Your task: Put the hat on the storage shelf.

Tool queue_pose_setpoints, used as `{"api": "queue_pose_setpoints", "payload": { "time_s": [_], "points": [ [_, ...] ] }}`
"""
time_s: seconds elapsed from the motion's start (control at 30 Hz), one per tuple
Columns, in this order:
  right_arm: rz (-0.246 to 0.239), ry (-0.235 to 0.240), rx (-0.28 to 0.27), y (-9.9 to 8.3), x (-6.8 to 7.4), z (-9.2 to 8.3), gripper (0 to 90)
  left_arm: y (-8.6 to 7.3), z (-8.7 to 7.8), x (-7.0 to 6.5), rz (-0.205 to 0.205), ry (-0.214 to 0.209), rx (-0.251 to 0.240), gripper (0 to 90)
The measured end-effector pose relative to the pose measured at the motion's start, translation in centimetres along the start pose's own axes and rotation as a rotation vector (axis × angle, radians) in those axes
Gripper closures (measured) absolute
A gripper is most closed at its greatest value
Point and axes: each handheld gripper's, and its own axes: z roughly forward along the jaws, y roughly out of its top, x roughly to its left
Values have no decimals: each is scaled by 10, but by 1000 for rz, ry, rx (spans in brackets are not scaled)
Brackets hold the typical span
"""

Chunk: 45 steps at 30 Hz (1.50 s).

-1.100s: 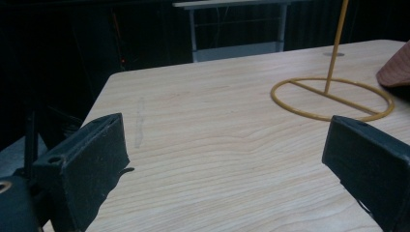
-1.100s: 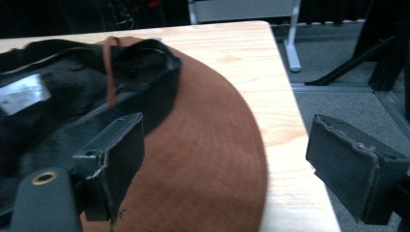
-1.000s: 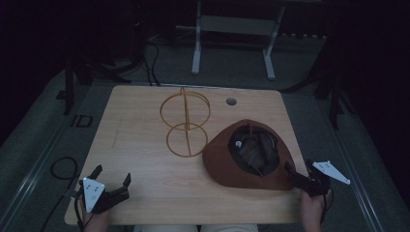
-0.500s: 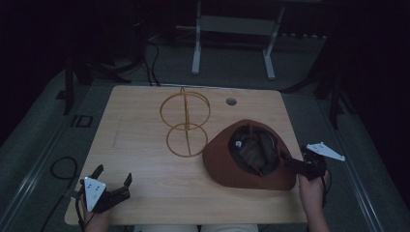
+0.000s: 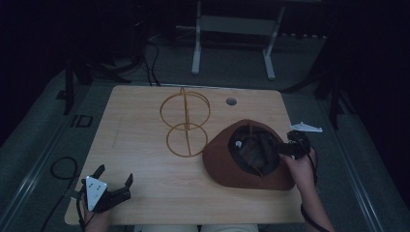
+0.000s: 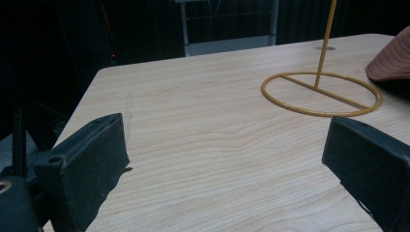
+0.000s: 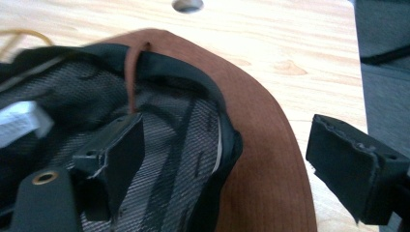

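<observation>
A brown hat (image 5: 226, 166) lies upside down on the right of the wooden table (image 5: 140, 125), its black mesh lining (image 7: 159, 125) facing up. My right gripper (image 5: 284, 150) is open at the hat's right rim. In the right gripper view (image 7: 227, 145) one jaw dips inside the crown and the other hangs outside over the brown brim (image 7: 270, 145). A gold wire hat stand (image 5: 185, 121) rises just left of the hat. My left gripper (image 5: 115, 174) is open and holds nothing near the front left corner; its view (image 6: 227, 130) looks toward the stand's ring base (image 6: 321, 94) and the hat's edge (image 6: 394, 60).
A round cable hole (image 5: 231, 101) sits in the tabletop behind the hat, also at the top of the right gripper view as the hole (image 7: 187, 5). A white label (image 7: 19, 123) is sewn inside the crown. Dark floor with cables and a metal frame (image 5: 232, 29) lies beyond the table.
My right gripper has moved forward and left from the table's right edge up to the hat's rim, one jaw now inside the crown. The left gripper has stayed put.
</observation>
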Motion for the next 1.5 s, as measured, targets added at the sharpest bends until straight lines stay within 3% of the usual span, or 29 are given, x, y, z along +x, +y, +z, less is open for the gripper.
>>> {"api": "queue_pose_setpoints", "payload": {
  "time_s": [0.07,0.23,0.6,0.77,0.97,1.03,1.13,1.23,1.27,1.5],
  "points": [
    [-24,-5,28,3,3,7,227,0,0,1,-3,-5,-4,28],
    [-52,-23,102,7,6,26,201,0,-1,1,-2,-3,0,28],
    [-80,-77,245,2,12,65,284,1,-1,-1,14,7,8,28],
    [-67,-108,282,0,15,72,367,1,-2,0,11,11,15,28],
    [-89,-177,305,-5,21,80,480,1,-2,1,11,14,21,29],
    [-72,-184,290,-6,21,80,498,2,-3,-1,8,9,11,29],
    [-60,-197,270,-9,21,79,559,2,-3,-4,39,13,16,29],
    [-92,-251,242,-11,23,76,784,3,-3,-5,51,19,11,29],
    [-96,-257,224,-11,23,73,819,3,-4,-5,41,15,6,29],
    [-20,-207,6,6,21,25,844,6,-3,-6,-28,-27,11,29]
  ]
}}
